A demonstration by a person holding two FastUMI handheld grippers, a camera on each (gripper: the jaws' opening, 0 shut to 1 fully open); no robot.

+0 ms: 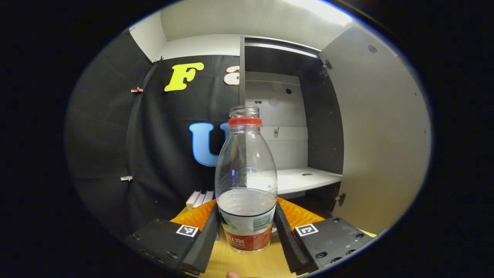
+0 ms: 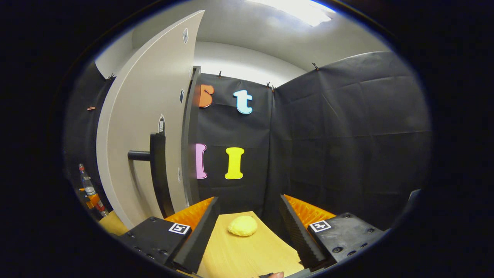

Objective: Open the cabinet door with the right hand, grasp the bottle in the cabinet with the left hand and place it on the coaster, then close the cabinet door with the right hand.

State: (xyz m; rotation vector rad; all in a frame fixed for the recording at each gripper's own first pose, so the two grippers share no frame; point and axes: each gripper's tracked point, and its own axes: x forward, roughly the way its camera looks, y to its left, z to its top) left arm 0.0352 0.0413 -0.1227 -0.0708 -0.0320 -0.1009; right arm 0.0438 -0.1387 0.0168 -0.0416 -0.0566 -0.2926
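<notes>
A clear, capless bottle (image 1: 246,185) with a red neck ring, a red and white label and some water stands upright over the yellow table (image 1: 251,266). My left gripper (image 1: 247,227) is shut on its lower half, one black finger on each side. Behind it the cabinet (image 1: 305,179) is open and its white shelf is bare. The grey door (image 1: 378,135) is swung out to the right. In the right gripper view my right gripper (image 2: 249,227) is open and apart from the door (image 2: 142,116) and its black handle (image 2: 156,170). A round yellow pad (image 2: 242,226), perhaps the coaster, lies ahead of it.
A few white flat items (image 1: 198,199) lean by the cloth wall left of the cabinet. At the far left of the right gripper view, the bottle (image 2: 85,181) shows past the door's edge. Black cloth walls close the booth behind and to the right.
</notes>
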